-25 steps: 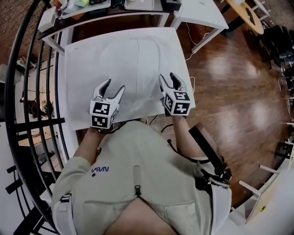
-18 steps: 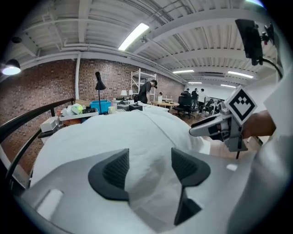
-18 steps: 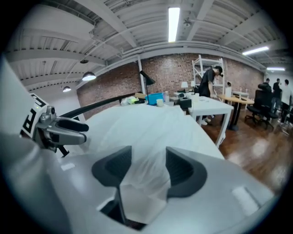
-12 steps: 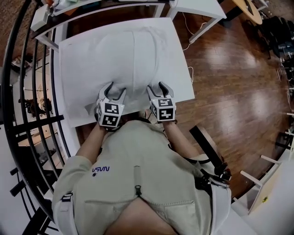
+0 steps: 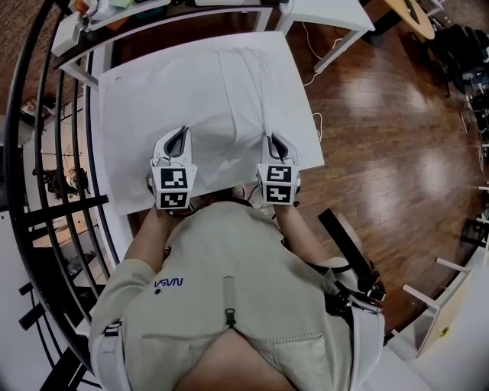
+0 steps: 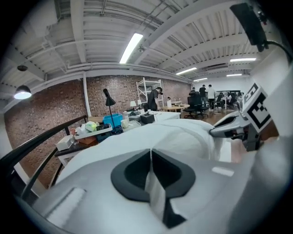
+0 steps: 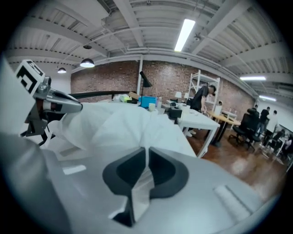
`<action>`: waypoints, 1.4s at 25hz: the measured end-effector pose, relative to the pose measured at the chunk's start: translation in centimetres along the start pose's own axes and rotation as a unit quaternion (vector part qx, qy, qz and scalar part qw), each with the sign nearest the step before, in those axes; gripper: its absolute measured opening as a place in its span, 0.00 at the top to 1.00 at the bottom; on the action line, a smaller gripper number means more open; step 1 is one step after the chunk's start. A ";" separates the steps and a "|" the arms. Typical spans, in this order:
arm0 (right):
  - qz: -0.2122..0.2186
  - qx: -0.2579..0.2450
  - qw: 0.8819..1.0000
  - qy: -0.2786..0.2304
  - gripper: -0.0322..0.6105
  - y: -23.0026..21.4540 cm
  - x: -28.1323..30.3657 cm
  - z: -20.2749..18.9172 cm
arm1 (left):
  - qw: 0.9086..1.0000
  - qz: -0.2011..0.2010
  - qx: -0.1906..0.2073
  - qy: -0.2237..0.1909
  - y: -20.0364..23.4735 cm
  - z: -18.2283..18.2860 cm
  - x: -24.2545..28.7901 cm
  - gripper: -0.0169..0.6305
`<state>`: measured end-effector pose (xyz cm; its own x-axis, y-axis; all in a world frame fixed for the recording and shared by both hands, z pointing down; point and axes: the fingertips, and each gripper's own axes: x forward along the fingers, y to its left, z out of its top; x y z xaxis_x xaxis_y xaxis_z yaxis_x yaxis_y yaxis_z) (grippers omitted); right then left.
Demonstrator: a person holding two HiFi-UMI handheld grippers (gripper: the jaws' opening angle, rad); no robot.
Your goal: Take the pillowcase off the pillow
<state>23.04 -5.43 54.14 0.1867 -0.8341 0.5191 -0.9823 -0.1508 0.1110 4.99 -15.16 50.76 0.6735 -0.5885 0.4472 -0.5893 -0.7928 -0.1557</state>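
Observation:
A white pillow in its white pillowcase (image 5: 221,99) lies on a white table (image 5: 118,179) in front of me. My left gripper (image 5: 178,135) is at the near left edge of the pillowcase. Its jaws have just been closing and now pinch a fold of the white cloth (image 6: 153,192). My right gripper (image 5: 276,142) is at the near right edge. Its jaws have also just been closing and pinch a fold of the pillowcase (image 7: 139,189). Each gripper view also shows the other gripper, the right gripper (image 6: 231,129) and the left gripper (image 7: 57,104), beside the raised, bunched cloth.
A black railing (image 5: 46,153) runs along the left of the table. Cluttered desks (image 5: 114,15) stand behind it, and a white table (image 5: 328,11) at the back right. Wooden floor (image 5: 382,137) lies to the right, with a cable (image 5: 315,126) by the table's edge. People stand far back (image 6: 201,93).
Both grippers stood open over the near edge of the pillow; now both are shut on the pillowcase cloth. The right gripper has moved slightly nearer and lower.

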 end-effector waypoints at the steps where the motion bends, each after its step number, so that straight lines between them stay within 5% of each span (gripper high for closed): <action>1: -0.008 -0.002 1.000 -0.007 0.92 -0.6 -0.2 0.6 | 1.000 0.000 -0.007 -0.005 0.5 0.7 -0.1 0.95; 9: -0.072 0.024 0.997 -0.009 0.92 -6.1 -0.8 1.4 | 0.998 0.001 -0.049 -0.028 2.9 2.2 -0.4 0.95; 17: -0.106 0.040 0.992 0.060 0.93 -8.6 0.7 -4.7 | 0.997 -0.008 -0.073 -0.001 2.0 -1.2 -1.0 0.95; 24: -0.058 0.056 0.994 0.080 0.92 -7.2 1.4 -8.1 | 0.997 -0.015 -0.068 0.018 0.6 -3.7 -1.0 0.94; 26: -0.046 0.063 0.994 0.073 0.84 -7.4 0.9 -7.9 | 0.998 -0.020 -0.059 0.016 0.1 -3.4 -1.1 0.90; 29: -0.032 0.069 0.995 0.059 0.72 -7.8 -0.4 -6.4 | 0.998 -0.012 -0.057 0.002 0.2 -2.0 -2.1 0.83; 35: -0.016 0.067 0.998 -0.015 0.72 -8.1 -2.4 -0.2 | 0.996 0.002 -0.088 -0.016 2.5 0.2 -2.4 0.72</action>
<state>30.54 -2.07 52.19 0.2204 -0.8429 0.4908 -0.9692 -0.2461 0.0125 1.98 -15.77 49.10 0.6828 -0.5989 0.4185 -0.6596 -0.7516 0.0004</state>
